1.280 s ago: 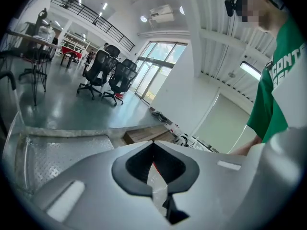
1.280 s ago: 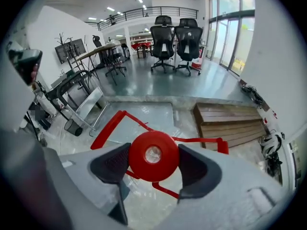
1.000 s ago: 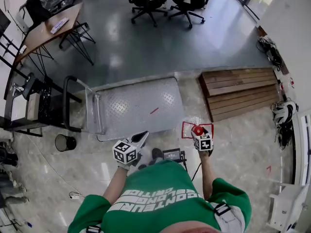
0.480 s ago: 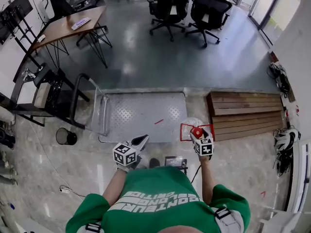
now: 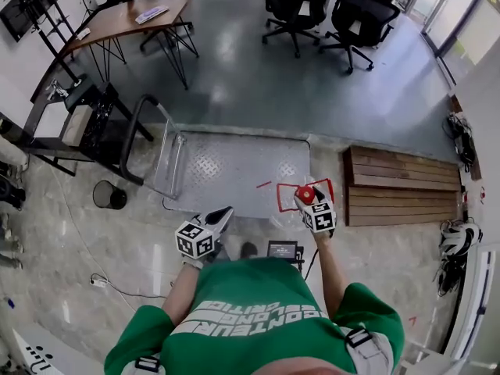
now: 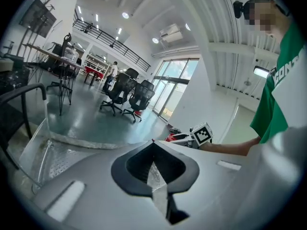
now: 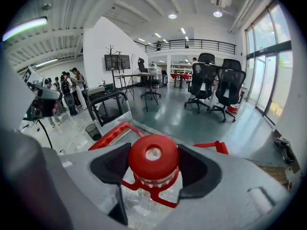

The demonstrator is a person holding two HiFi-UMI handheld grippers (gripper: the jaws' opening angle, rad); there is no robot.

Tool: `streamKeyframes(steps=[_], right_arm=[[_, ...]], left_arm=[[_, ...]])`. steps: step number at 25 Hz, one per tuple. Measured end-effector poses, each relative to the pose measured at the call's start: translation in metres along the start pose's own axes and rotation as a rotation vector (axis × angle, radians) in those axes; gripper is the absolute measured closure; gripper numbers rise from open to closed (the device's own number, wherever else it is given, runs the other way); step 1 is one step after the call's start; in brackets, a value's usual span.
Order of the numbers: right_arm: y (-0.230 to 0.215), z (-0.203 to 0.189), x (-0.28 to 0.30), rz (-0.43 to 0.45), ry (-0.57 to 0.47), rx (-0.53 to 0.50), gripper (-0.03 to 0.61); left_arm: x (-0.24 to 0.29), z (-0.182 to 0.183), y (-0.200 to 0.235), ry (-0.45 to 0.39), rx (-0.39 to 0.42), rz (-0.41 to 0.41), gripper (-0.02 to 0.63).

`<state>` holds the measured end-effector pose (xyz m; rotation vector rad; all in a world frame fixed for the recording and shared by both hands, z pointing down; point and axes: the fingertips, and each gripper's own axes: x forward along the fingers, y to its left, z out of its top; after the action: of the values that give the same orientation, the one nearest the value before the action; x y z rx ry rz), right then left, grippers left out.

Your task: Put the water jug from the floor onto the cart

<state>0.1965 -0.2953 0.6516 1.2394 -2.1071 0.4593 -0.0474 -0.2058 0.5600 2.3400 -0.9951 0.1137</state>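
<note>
Head view: shows carrying step, clear red-capped plastic water jug [image 5: 304, 195] hanging from right gripper [image 5: 308, 206] at grey checker-plate cart's [image 5: 234, 170] near right edge. Left gripper view: left gripper [image 6: 154, 153] pinched together, empty. Right gripper view: clamps jug's cap. Probably calls for swinging over deck, lowering upright.

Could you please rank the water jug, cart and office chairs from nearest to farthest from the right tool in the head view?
1. Water jug: held in the right tool by its neck.
2. Cart: just ahead, to the left.
3. Office chairs: far ahead, across the floor.
</note>
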Motion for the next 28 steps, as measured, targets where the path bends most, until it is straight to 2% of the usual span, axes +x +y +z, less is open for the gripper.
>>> streamKeyframes(steps=[12, 17, 28], right_arm=[[0.093, 0.055, 0.078, 0.160, 0.049, -0.118, 0.285], [0.131, 0.084, 0.135, 0.206, 0.077, -0.157, 0.284], [0.228, 0.103, 0.267, 0.294, 0.249, -0.249, 0.284]], left_arm=[[-0.042, 0.010, 0.074, -0.026, -0.085, 0.079, 0.598], [-0.046, 0.028, 0.121, -0.014, -0.092, 0.074, 0.598], [-0.079, 0.050, 0.236, 0.033, -0.165, 0.104, 0.598]])
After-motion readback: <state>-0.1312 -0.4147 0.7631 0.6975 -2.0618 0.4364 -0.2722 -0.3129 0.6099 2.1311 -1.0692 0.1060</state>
